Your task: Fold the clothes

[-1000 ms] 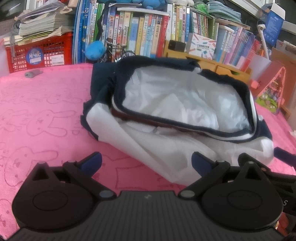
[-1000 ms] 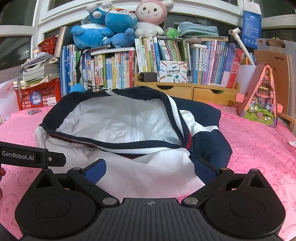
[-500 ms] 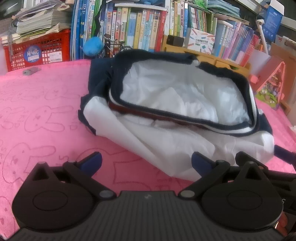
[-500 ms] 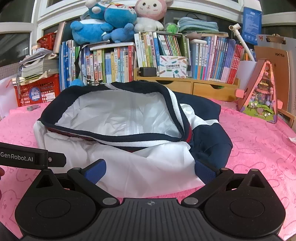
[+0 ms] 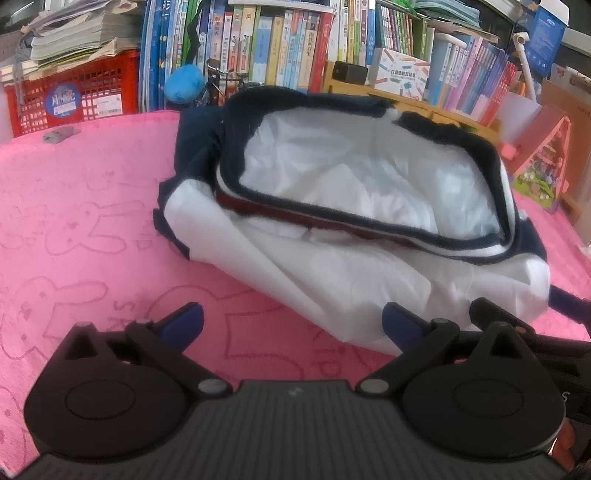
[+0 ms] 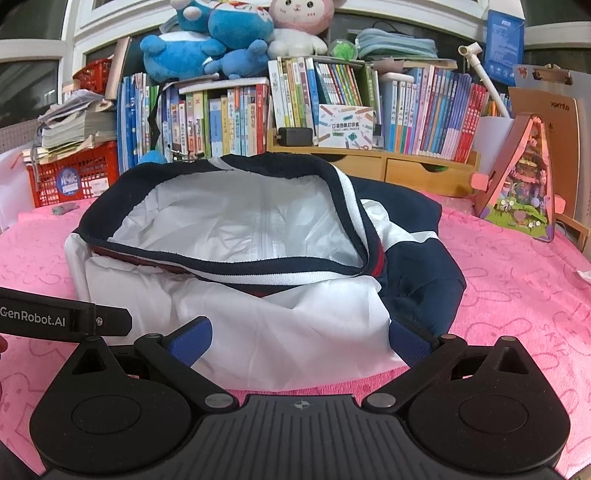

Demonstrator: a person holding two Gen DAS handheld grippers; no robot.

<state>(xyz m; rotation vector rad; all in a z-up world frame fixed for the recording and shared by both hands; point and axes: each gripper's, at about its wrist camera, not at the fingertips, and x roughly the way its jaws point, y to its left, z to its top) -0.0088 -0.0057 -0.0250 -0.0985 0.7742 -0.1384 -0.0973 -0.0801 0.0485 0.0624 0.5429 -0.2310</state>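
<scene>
Garment: a navy and white jacket with a white lining (image 5: 354, 206) lies bunched in the middle of the counter, its ribbed navy hem gaping upward (the lining shows inside).
Counter: covered by a pink towel with rabbit outlines (image 5: 74, 221).
Left claw (image 5: 291, 325): spread wide, grasping nothing, at the jacket's near white edge.
Right claw (image 6: 299, 339): likewise released, white fabric between its blue pads (image 6: 190, 339).
Behind: a row of upright books (image 6: 229, 122) and a red plastic basket (image 5: 77, 99).

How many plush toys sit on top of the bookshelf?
3, though some may be hidden: a big blue one at left, a smaller blue one stacked beside it, a pink-and-white one at right.
</scene>
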